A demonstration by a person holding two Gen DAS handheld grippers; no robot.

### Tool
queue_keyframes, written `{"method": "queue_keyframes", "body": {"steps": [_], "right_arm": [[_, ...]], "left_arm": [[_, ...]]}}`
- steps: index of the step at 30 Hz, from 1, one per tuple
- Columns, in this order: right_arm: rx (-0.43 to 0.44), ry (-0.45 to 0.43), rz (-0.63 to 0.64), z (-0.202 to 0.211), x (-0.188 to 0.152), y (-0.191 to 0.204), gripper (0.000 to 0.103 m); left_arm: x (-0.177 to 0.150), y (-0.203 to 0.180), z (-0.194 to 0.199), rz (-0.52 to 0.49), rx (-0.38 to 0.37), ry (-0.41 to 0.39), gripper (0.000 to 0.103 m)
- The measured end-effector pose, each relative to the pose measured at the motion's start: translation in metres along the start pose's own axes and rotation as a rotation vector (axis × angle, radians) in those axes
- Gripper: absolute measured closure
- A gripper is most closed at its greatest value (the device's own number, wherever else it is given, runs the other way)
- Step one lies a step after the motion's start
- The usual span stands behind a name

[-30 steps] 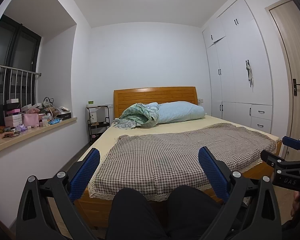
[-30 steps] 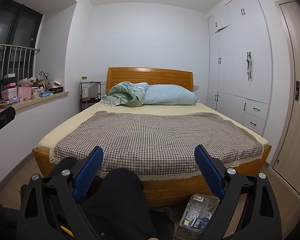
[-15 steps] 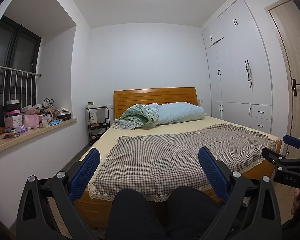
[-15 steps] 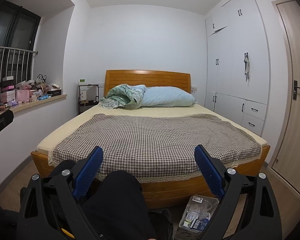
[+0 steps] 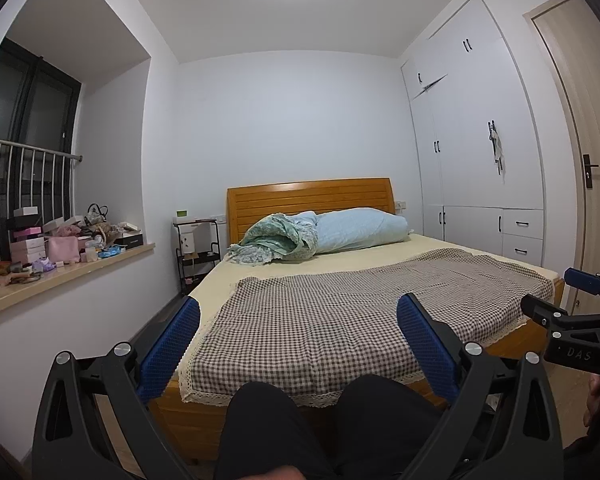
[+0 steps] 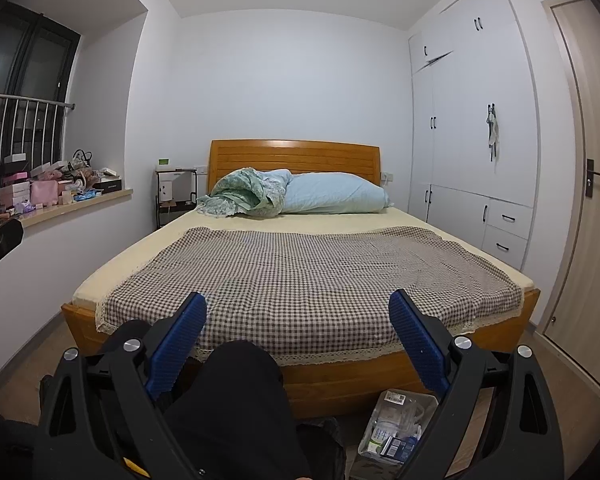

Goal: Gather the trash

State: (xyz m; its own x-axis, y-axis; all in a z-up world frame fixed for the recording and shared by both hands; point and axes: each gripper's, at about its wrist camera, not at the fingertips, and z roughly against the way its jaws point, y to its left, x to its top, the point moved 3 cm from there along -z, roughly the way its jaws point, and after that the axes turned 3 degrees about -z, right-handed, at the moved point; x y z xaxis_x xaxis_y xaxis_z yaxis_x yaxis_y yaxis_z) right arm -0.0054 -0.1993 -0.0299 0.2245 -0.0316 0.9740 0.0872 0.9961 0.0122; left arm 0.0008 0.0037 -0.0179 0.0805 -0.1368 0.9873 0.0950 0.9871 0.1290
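My left gripper [image 5: 298,316] is open and empty, held above my dark-trousered knees [image 5: 260,420], facing a bed. My right gripper [image 6: 298,312] is also open and empty, at about the same height; it shows at the right edge of the left wrist view [image 5: 580,312]. A clear plastic bin [image 6: 396,424] with small packets and wrappers in it stands on the floor at the foot of the bed, below my right gripper's right finger. No loose trash shows on the checked bedspread [image 6: 308,268].
A wooden bed [image 6: 300,368] fills the middle of the room, with a blue pillow [image 6: 336,196] and a bunched green quilt [image 6: 240,192] at its head. A cluttered window ledge [image 5: 60,248] is left, a black side rack [image 6: 174,196] beside the headboard, white wardrobes [image 6: 472,128] and a door [image 6: 592,200] right.
Both views have drifted slightly; the right wrist view tilted up a little so the bed sits lower. Both grippers stay open and empty.
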Motion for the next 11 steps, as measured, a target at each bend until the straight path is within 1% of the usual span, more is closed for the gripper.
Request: {"method": "queue_keyframes", "body": {"steps": [3,8,10,11], "right_arm": [[-0.003,-0.004,-0.004,0.000,0.000,-0.001,0.015],[-0.001,0.013,-0.019,-0.004,-0.003,-0.005,0.015],[0.003,0.018,-0.024,-0.012,-0.006,-0.008,0.015],[0.017,0.017,-0.026,-0.020,-0.009,-0.010,0.015]], "left_arm": [[0.000,-0.002,0.001,-0.009,0.004,0.001,0.007],[-0.002,-0.001,-0.005,0.001,-0.018,0.021,0.007],[-0.005,0.005,-0.021,0.019,-0.036,0.044,0.007],[-0.006,0.009,-0.032,0.028,-0.032,0.066,0.007]]}}
